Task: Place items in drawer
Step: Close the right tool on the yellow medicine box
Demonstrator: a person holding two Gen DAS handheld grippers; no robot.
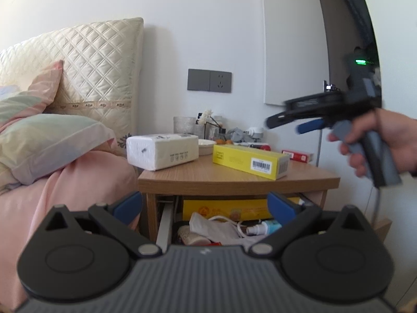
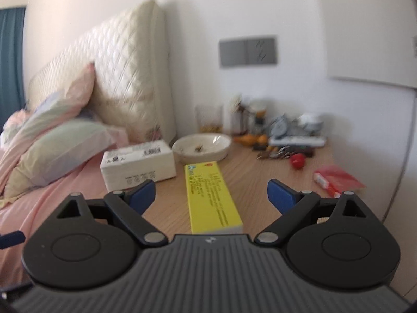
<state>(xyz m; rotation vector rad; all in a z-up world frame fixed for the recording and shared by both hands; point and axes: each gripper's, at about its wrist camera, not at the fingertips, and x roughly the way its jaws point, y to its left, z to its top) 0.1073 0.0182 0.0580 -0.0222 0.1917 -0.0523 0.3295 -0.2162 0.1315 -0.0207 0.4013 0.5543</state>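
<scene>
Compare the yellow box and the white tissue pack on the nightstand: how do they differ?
The yellow box is long, slim and rigid with a barcode label; the tissue pack is shorter, blockier, white and soft-wrapped. The yellow box lies nearer the nightstand front edge, in line between the open right tongs; the tissue pack sits at the bed-side corner. Both lie flat on the top, not yet in the open drawer.

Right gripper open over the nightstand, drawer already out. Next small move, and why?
Probably lower the right gripper onto the yellow box and close: its open fingers already straddle the box, which lies loose on the nightstand above the open drawer.
</scene>
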